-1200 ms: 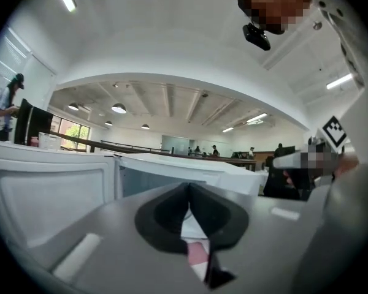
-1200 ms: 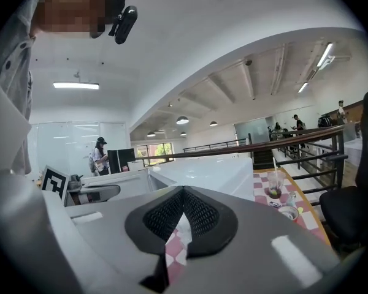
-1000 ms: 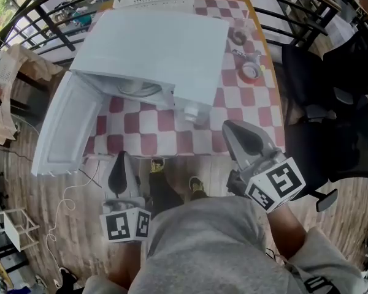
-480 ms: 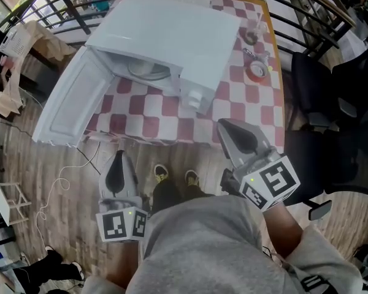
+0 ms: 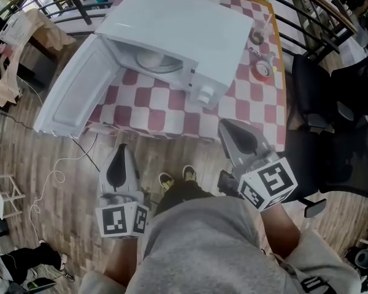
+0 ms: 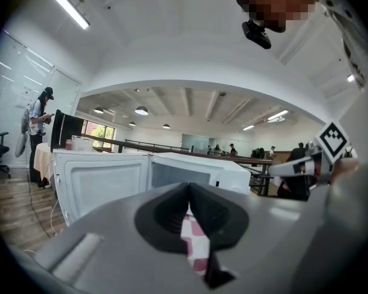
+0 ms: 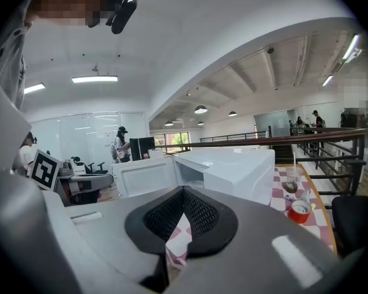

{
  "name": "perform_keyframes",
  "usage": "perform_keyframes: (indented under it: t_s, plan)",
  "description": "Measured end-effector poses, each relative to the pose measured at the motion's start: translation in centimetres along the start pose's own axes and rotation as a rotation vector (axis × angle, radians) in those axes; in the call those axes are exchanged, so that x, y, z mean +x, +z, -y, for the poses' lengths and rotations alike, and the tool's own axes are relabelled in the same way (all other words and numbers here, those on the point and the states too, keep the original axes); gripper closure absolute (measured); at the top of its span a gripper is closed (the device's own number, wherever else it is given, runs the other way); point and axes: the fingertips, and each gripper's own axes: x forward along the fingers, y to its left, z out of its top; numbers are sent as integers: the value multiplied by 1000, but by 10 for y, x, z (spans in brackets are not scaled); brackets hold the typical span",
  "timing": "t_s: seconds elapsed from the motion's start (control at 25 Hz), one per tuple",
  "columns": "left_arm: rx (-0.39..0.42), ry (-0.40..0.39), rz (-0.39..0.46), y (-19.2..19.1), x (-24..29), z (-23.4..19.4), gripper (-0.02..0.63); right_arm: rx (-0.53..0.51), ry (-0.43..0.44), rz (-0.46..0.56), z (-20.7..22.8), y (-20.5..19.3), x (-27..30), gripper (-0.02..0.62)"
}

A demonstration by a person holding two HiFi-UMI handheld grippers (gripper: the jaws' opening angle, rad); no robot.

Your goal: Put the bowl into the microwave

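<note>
The white microwave (image 5: 178, 32) stands on the checked table with its door (image 5: 73, 90) swung wide open to the left. A pale round bowl (image 5: 156, 59) lies inside the cavity. Both grippers hang over the wooden floor on the near side of the table, pointing toward it. My left gripper (image 5: 121, 149) is shut and holds nothing; in the left gripper view its pads meet (image 6: 188, 187) in front of the microwave (image 6: 196, 170). My right gripper (image 5: 224, 125) is shut and holds nothing, near the table's front right corner; the right gripper view shows the microwave (image 7: 233, 170) beyond it.
A red-rimmed roll (image 5: 262, 71) and a cup with a straw (image 5: 256, 37) sit on the checked table (image 5: 251, 103) right of the microwave. A black chair (image 5: 331, 103) stands to the right. A white cable (image 5: 55, 176) trails on the floor at left. My shoes (image 5: 175, 179) are between the grippers.
The head view has swung, so the microwave and table now sit higher and more tilted in the picture. Both grippers have drawn back a little from the table edge, still shut.
</note>
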Motion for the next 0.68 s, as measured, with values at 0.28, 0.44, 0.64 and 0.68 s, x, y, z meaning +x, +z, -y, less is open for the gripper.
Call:
perform_keyframes:
  t_s: [0.28, 0.44, 0.64, 0.68]
  plan:
    - [-8, -23, -17, -3, -1, -1, 594, 6, -14, -9, -7, 1, 2, 598]
    - [-3, -33, -24, -4, 3, 2, 595, 11, -19, -7, -5, -1, 3, 598]
    - [-2, -50, -30, -1, 9, 5, 594, 14, -19, -6, -3, 2, 6, 598]
    - [-5, -53, -32, 0, 10, 5, 595, 13, -19, -6, -3, 3, 7, 598]
